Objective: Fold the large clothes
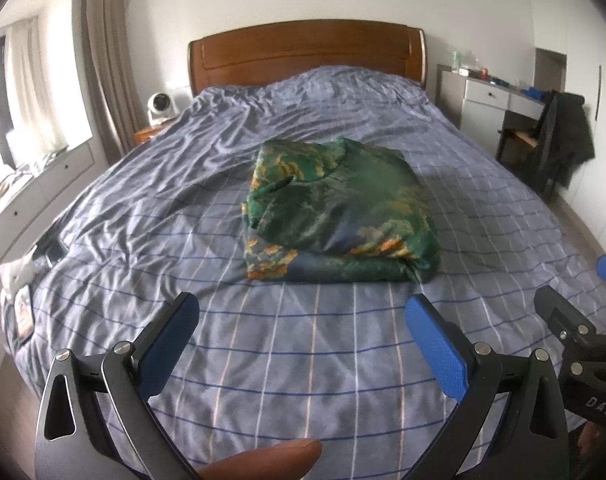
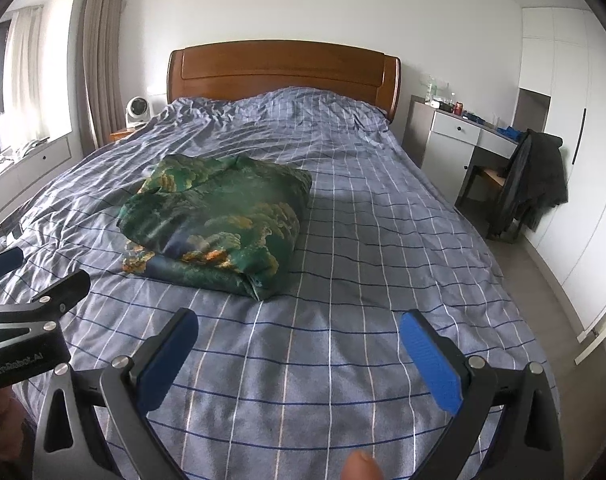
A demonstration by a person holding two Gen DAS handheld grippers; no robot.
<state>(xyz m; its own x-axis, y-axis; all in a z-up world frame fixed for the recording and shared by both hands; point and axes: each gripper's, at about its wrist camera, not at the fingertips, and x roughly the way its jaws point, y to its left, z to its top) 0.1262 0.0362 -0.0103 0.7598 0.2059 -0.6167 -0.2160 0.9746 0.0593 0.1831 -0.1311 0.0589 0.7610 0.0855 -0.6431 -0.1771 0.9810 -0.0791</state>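
We hold our left gripper (image 1: 301,322) with jaws spread wide and empty, short of the folded green patterned garment (image 1: 339,210), which lies on the checked blue bedspread (image 1: 263,360). Our right gripper (image 2: 299,338) gapes empty too, the garment ahead to its left.
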